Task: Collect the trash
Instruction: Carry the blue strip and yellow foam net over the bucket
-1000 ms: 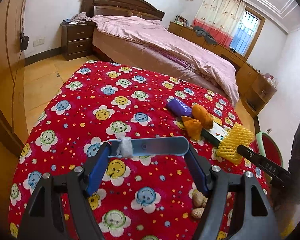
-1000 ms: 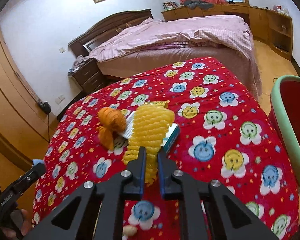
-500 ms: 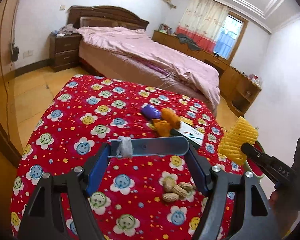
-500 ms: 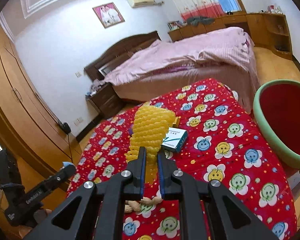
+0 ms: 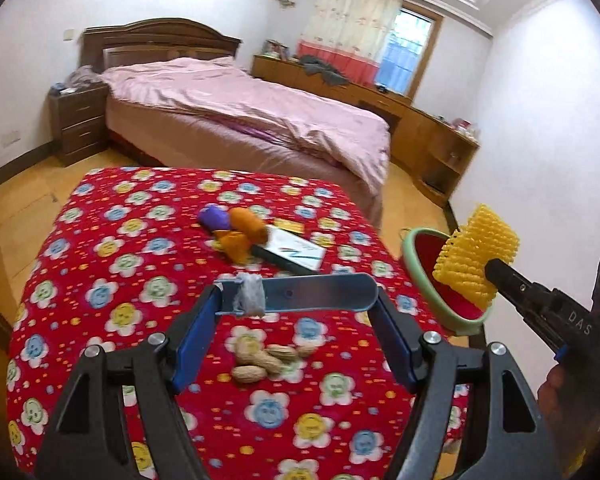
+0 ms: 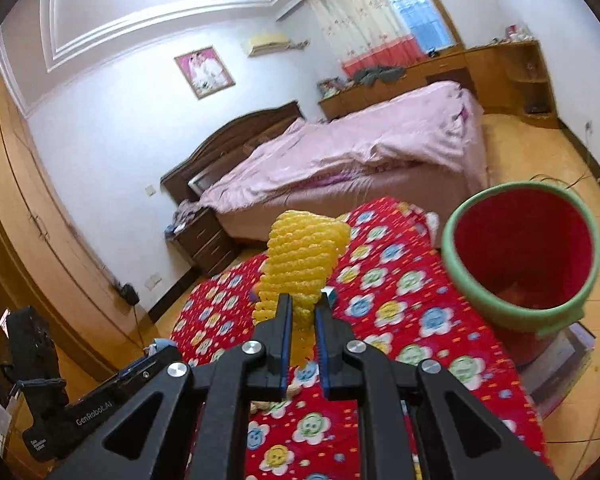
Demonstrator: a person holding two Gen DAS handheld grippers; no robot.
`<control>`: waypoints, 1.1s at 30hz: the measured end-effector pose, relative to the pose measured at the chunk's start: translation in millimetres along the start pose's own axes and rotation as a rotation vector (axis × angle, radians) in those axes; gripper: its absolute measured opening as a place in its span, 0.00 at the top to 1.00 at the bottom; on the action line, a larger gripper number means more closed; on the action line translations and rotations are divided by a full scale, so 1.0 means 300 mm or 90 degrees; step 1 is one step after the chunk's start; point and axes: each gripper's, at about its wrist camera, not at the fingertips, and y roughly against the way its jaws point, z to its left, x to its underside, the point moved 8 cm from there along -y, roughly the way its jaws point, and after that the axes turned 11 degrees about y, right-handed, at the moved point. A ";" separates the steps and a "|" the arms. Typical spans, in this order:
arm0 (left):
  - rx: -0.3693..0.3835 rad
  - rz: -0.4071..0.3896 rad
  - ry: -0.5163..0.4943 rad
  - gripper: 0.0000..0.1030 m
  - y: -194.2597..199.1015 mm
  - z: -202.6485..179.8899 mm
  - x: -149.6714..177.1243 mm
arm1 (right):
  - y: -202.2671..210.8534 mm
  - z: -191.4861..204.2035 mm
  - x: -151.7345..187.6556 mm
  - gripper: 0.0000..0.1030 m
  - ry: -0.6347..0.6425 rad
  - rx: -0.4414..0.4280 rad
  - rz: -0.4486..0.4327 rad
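Lifted off the red flower-print tablecloth (image 6: 400, 292) since a second ago, the yellow foam fruit net (image 6: 300, 256), pinched by the right gripper (image 6: 303, 320), now nears the green-rimmed red bin (image 6: 516, 308) at three o'clock, nearly ready to drop, while the left gripper (image 5: 296, 320) hovers spread wide over peanuts (image 5: 268, 360).

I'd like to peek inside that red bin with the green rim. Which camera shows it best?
The right wrist view: the bin faces the camera, its whole rim and red inside visible. In the left wrist view the bin is partly hidden behind the yellow foam net in the right tongs.
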 end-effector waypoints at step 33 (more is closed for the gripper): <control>0.095 0.145 -0.210 0.28 -0.577 -0.720 0.155 | 0.077 -0.773 0.018 0.87 -0.134 0.189 -0.036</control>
